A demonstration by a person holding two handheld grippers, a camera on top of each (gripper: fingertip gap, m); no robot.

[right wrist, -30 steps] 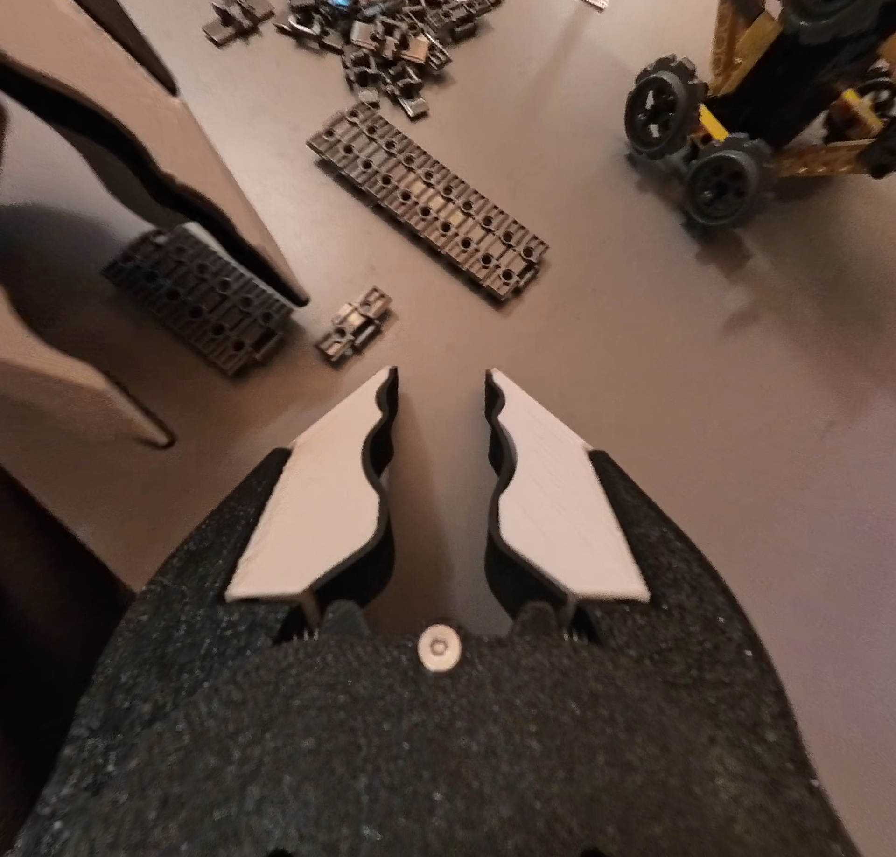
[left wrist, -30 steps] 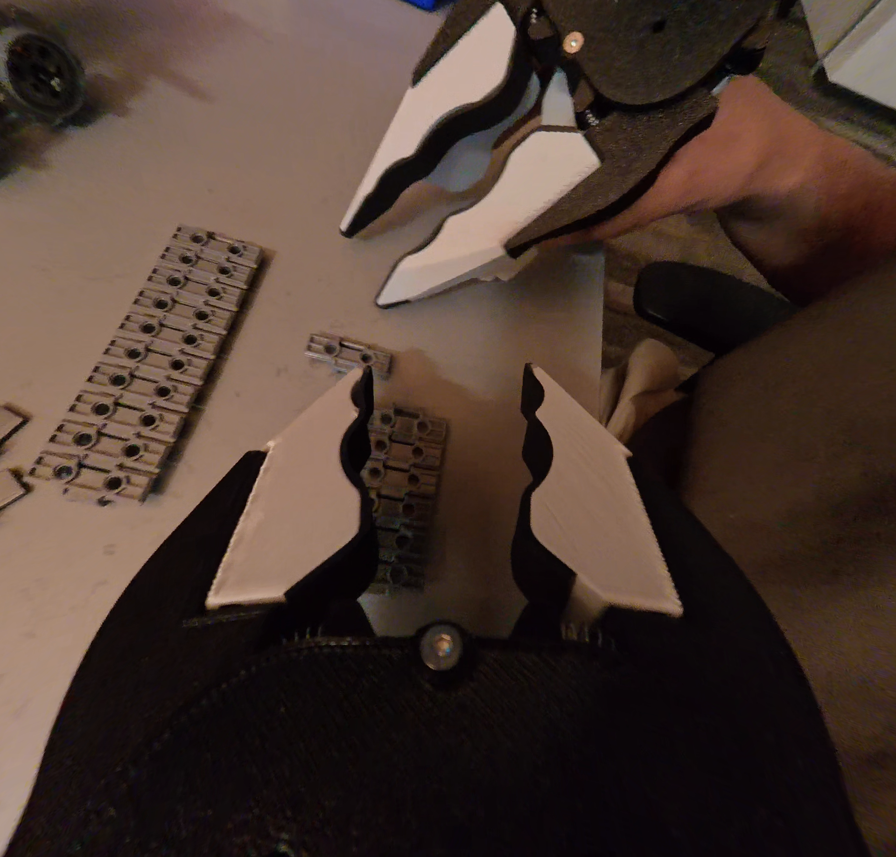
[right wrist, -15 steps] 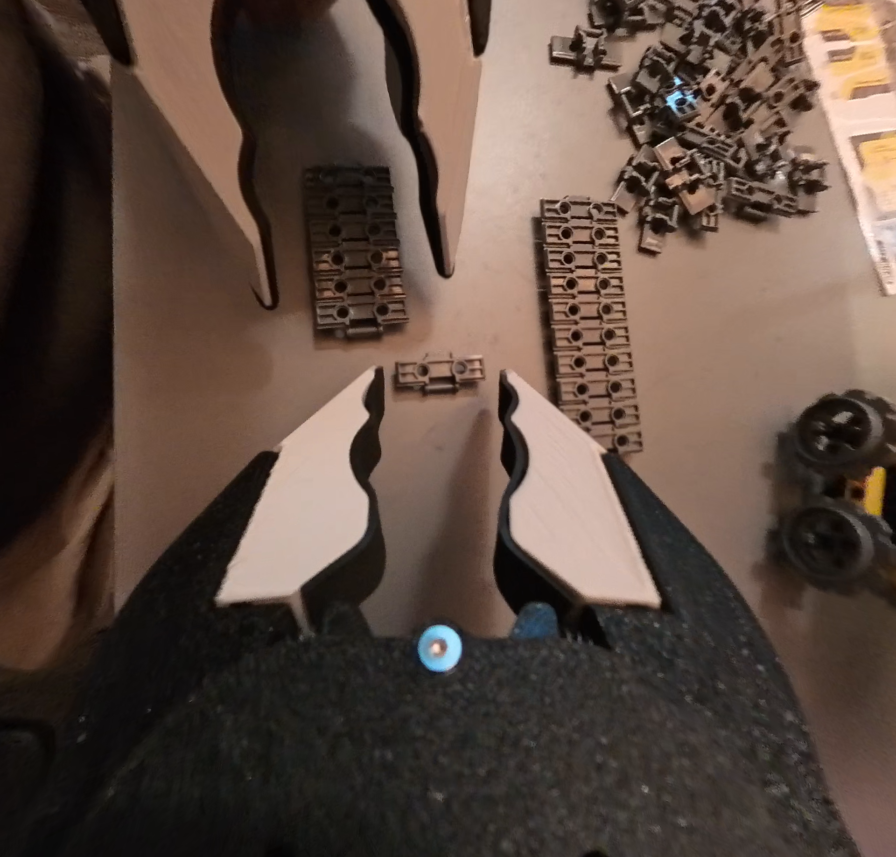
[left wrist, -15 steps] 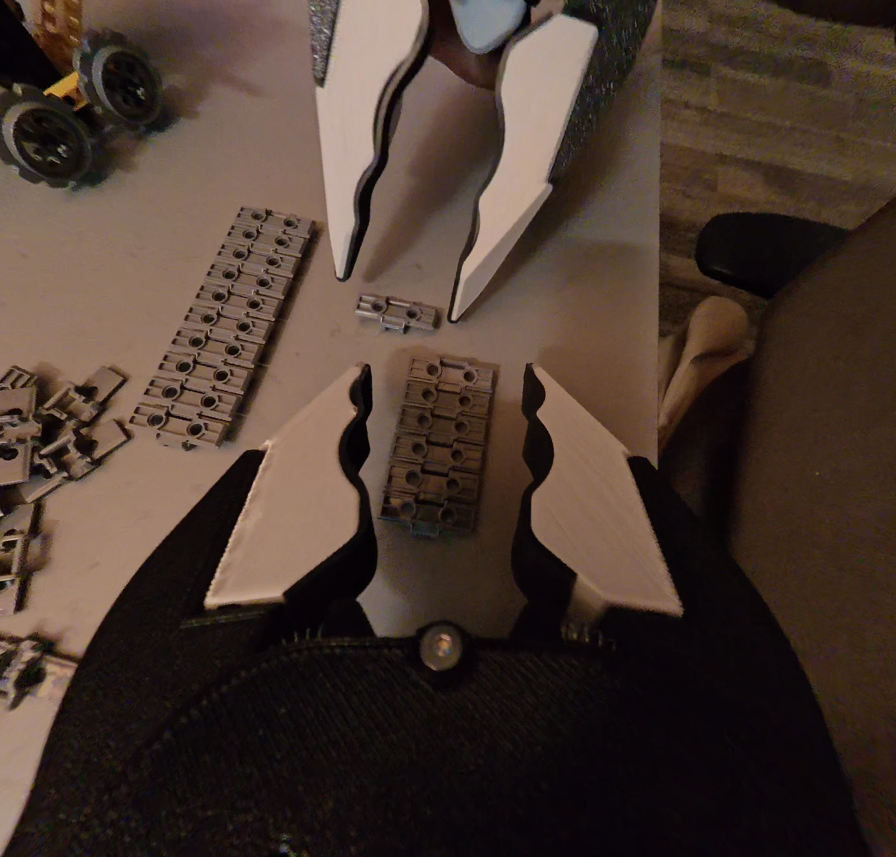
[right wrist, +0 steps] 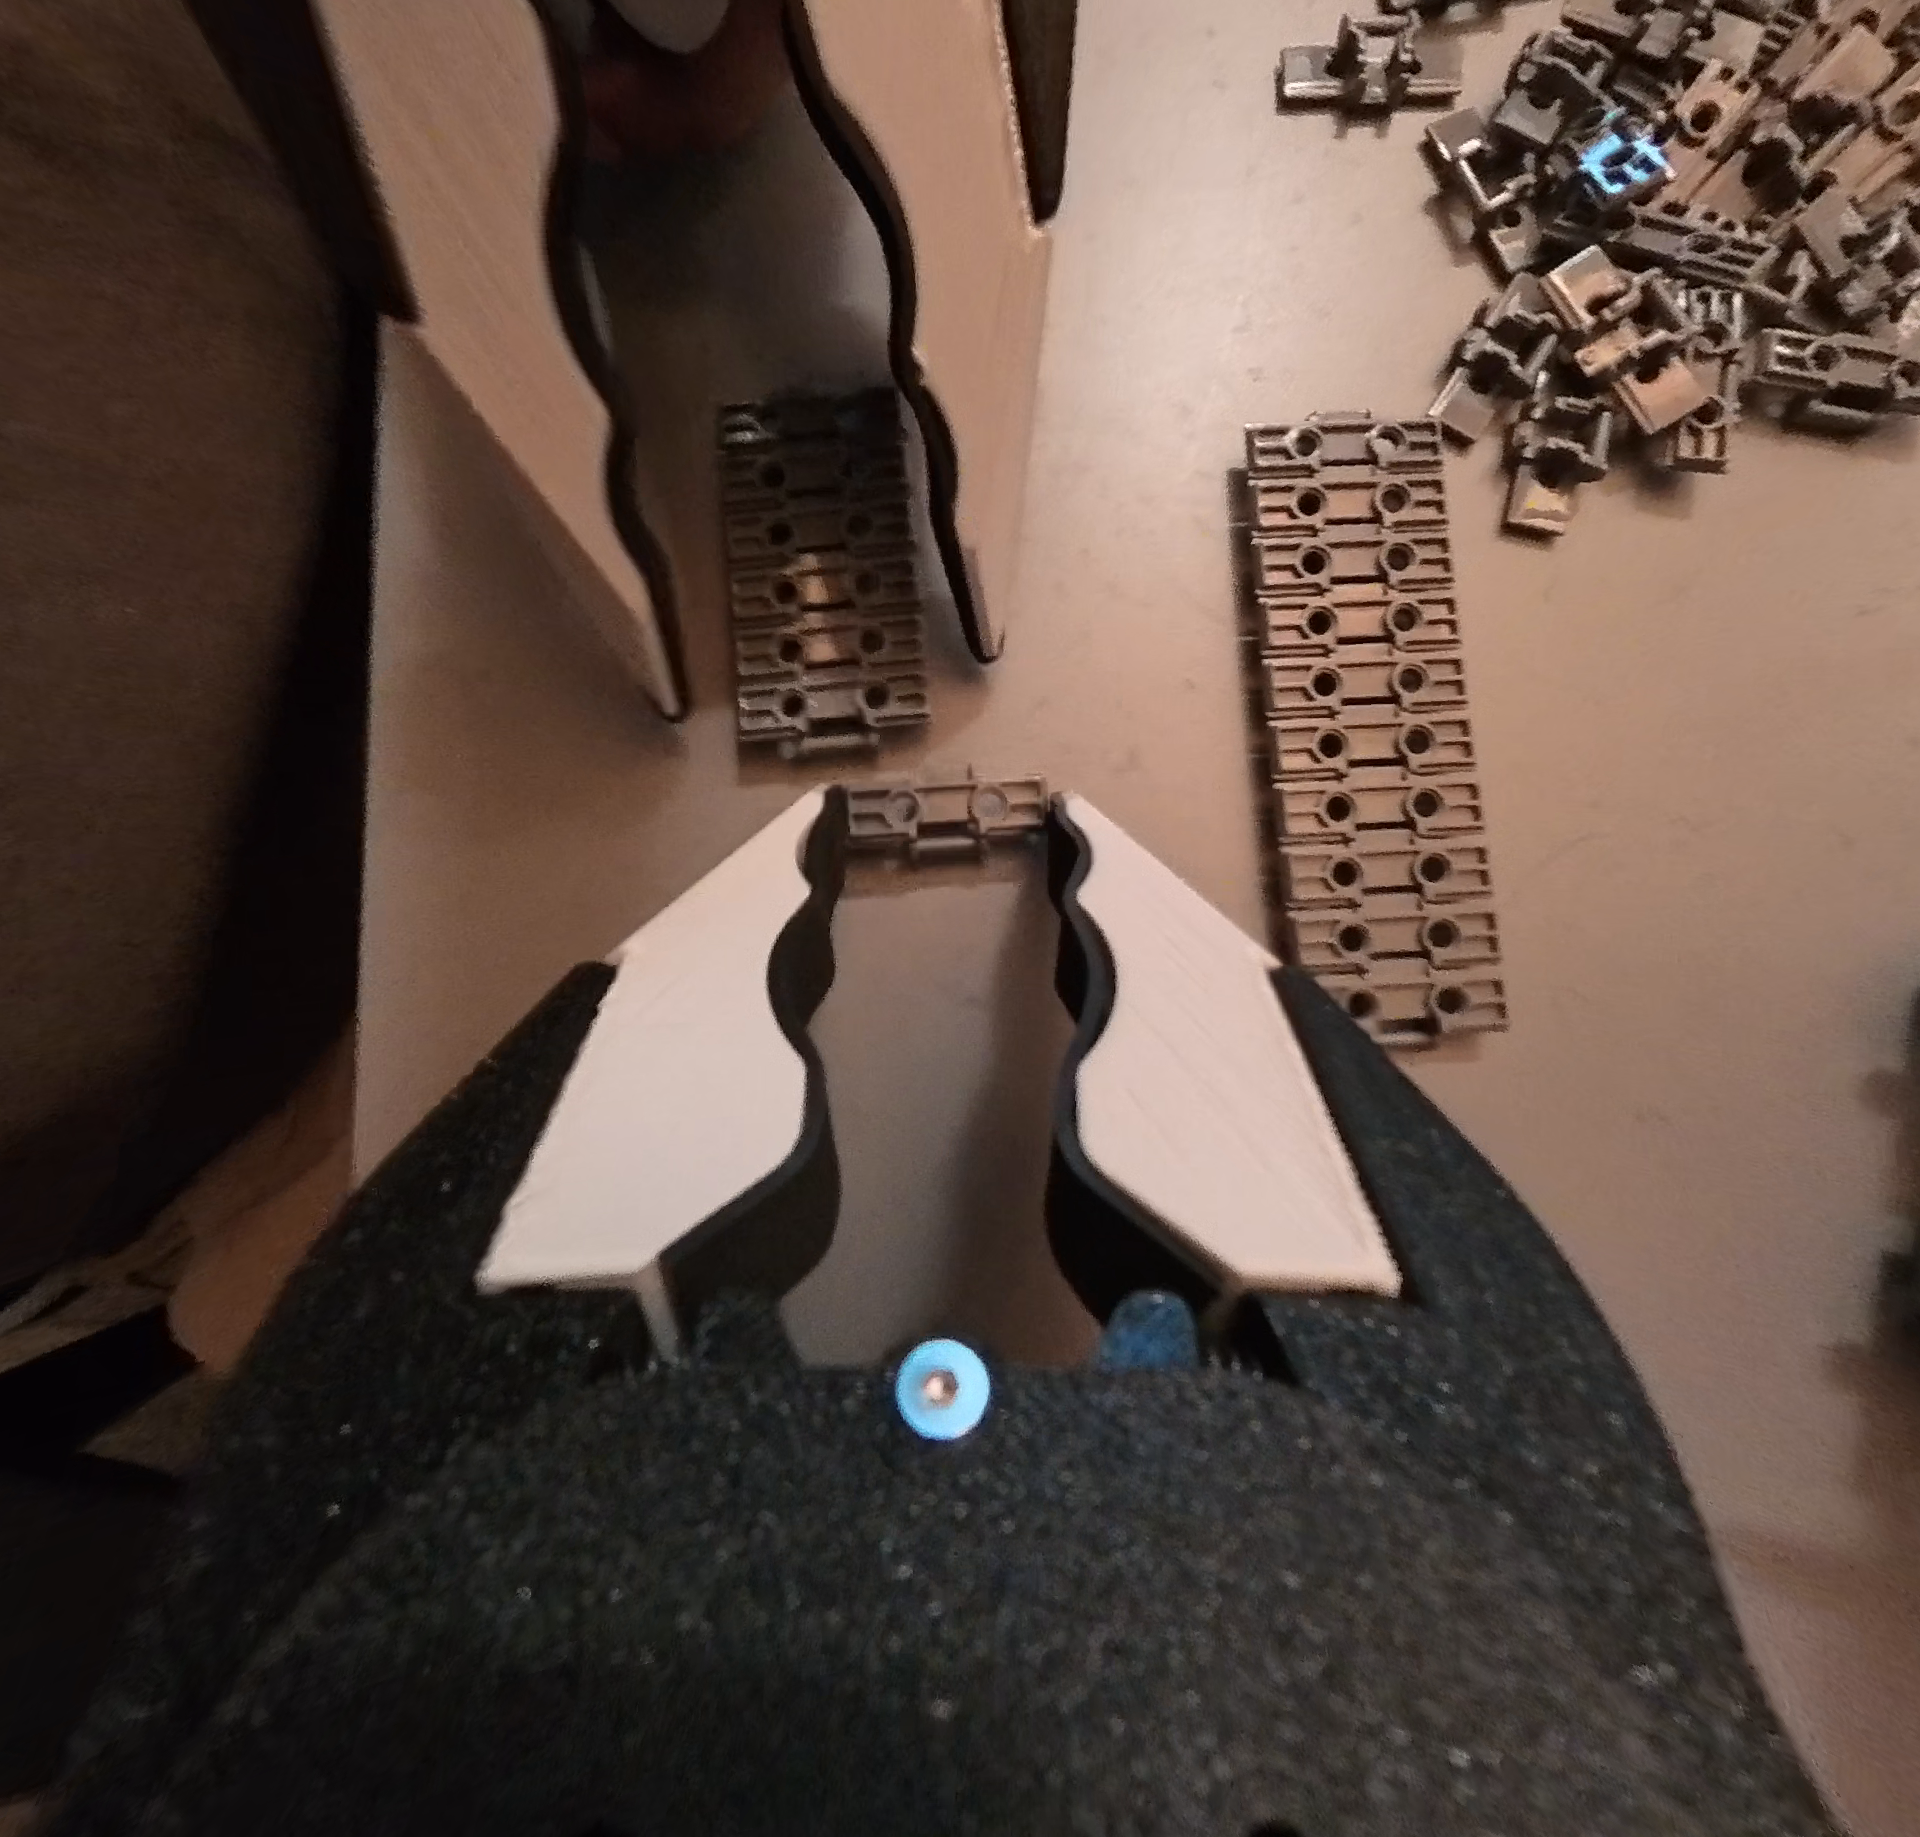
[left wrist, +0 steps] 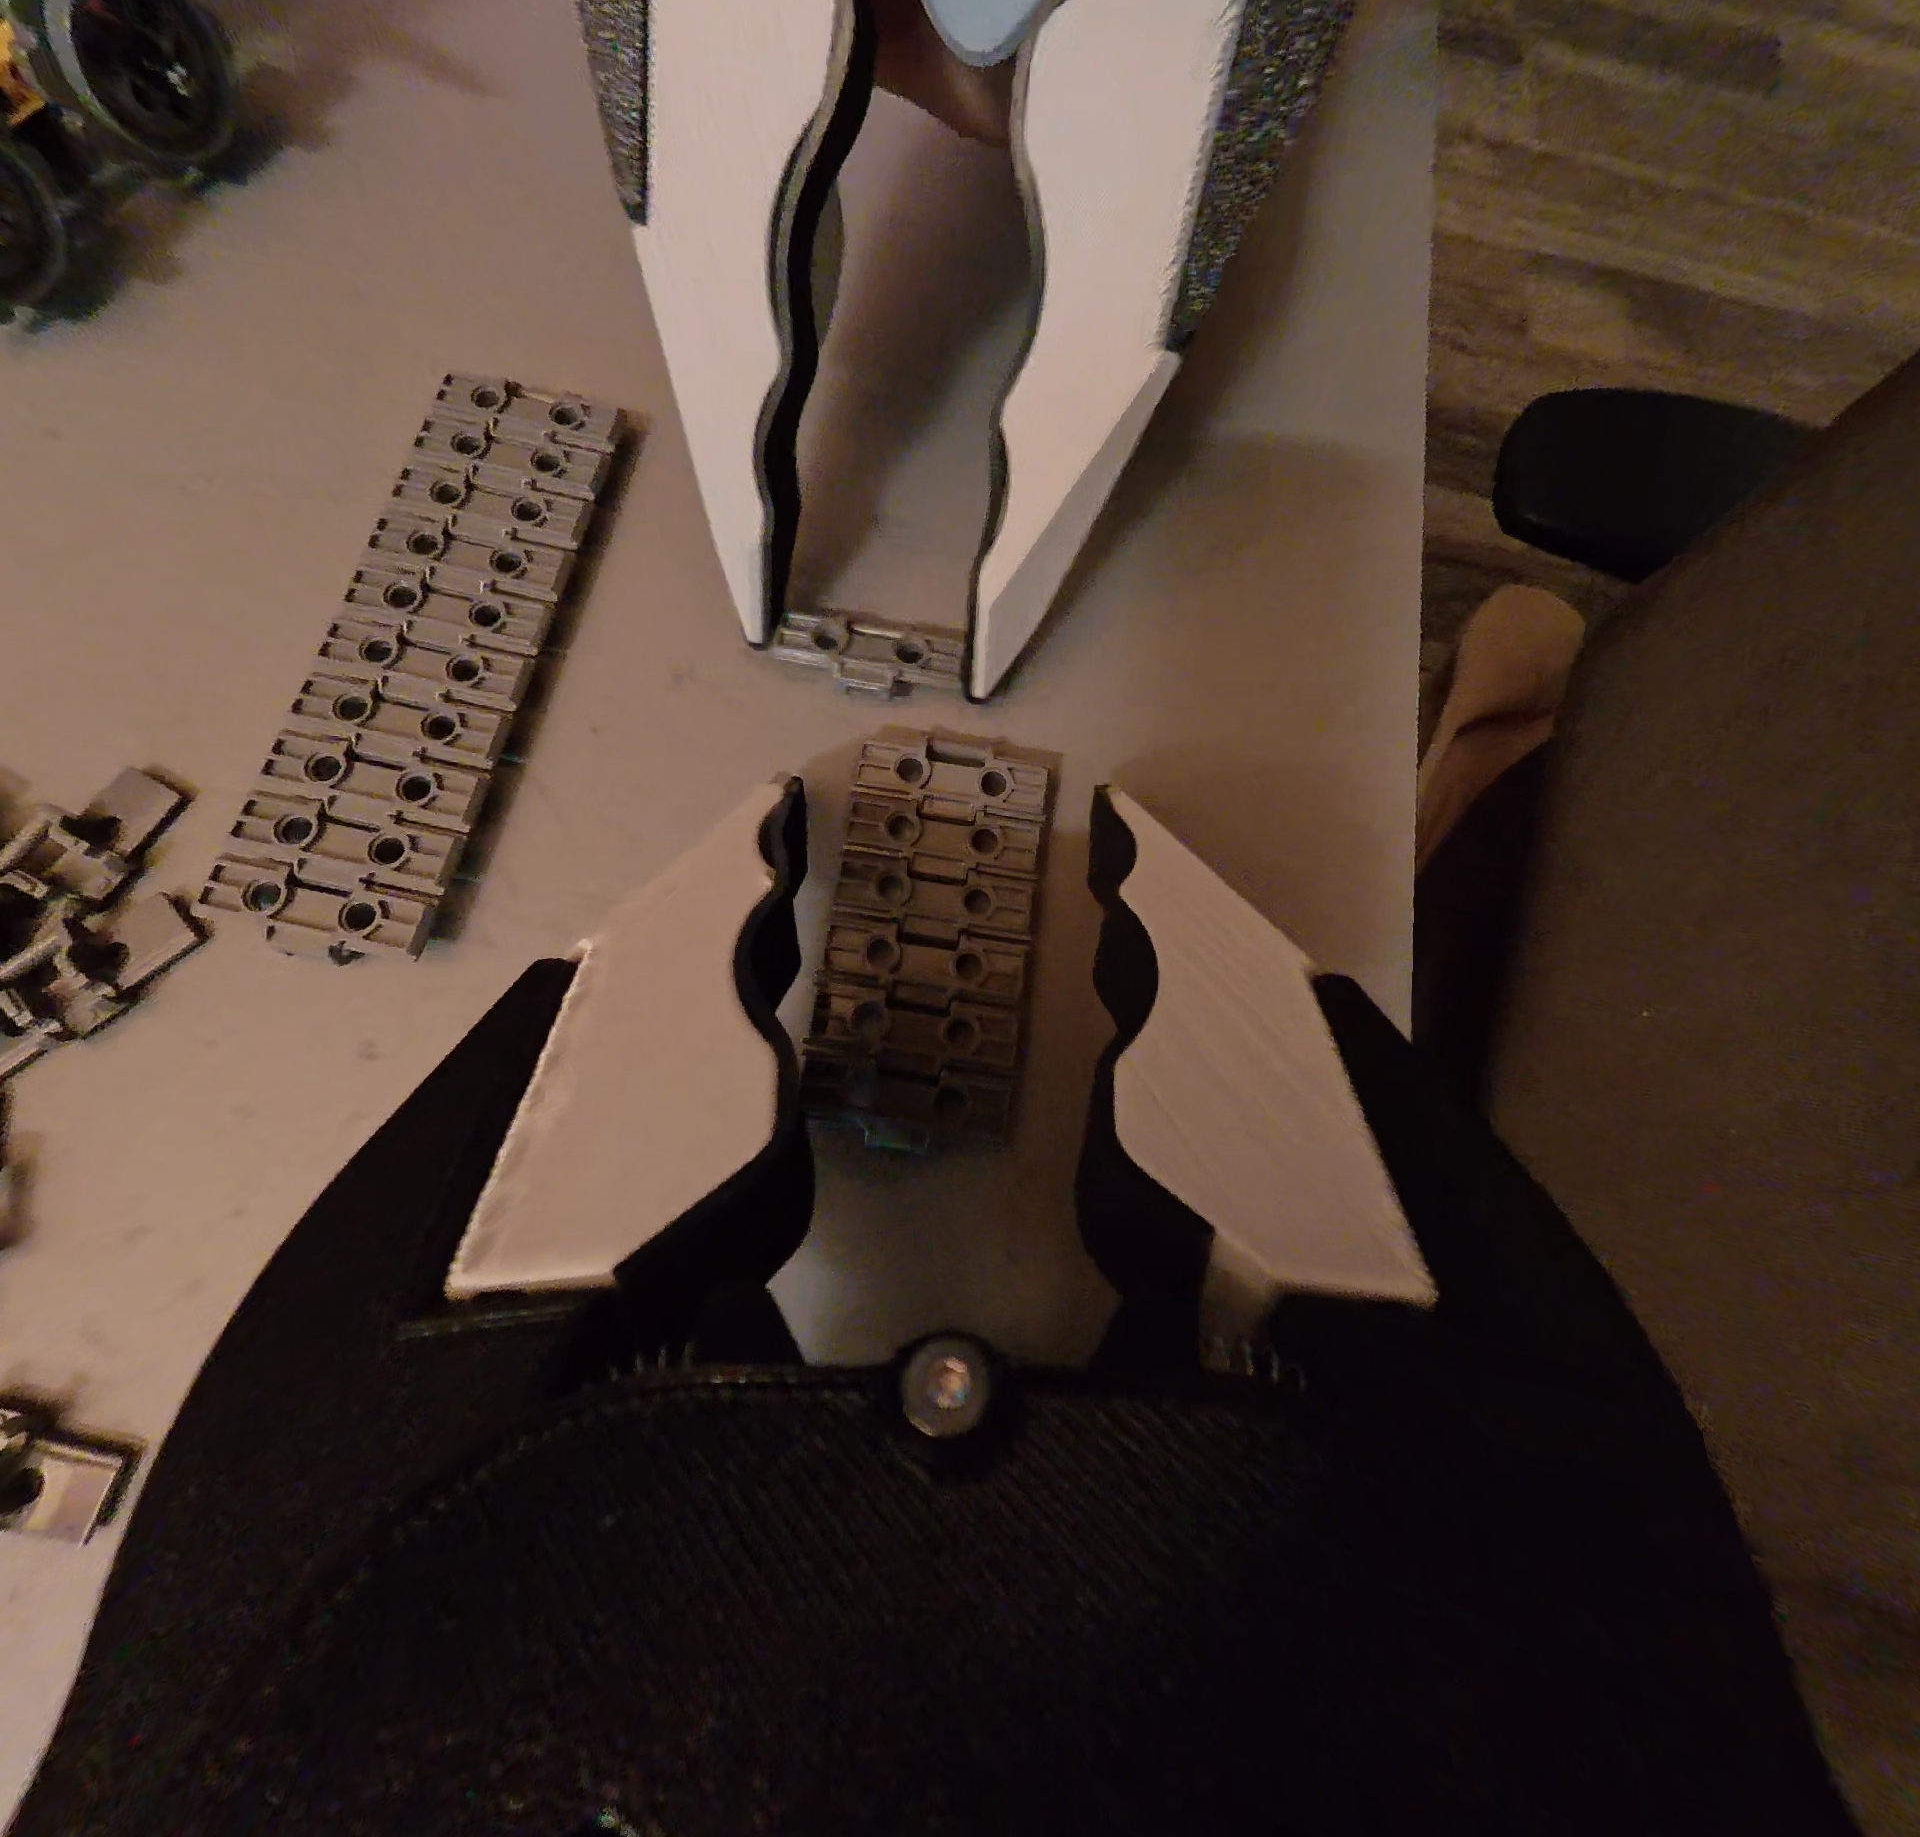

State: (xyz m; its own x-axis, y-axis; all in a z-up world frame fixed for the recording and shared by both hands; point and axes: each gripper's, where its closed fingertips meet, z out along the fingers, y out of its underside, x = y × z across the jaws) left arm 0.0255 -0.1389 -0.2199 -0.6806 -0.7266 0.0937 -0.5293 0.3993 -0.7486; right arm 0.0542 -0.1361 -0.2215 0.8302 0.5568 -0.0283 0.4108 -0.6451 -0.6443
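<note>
Lighting is dim and warm in both views; whites read cream to tan. The worktop (left wrist: pixel 1195 561) is brightest in the left wrist view, darker and browner in the right. Soft shadows lie beneath the right hand-held gripper (left wrist: pixel 871 665) and around the left hand-held gripper (left wrist: pixel 940 831). Wide-angle distortion bends the frame edges. The loose grey pieces (left wrist: pixel 83 914) at the left margin are smeared; the right wrist view is soft overall, with blue glare on its screw head (right wrist: pixel 941 1405).

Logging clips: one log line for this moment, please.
left gripper: open, straddling short track strip | right gripper: jaws against single link ends | long strip, loose links: aside
</note>
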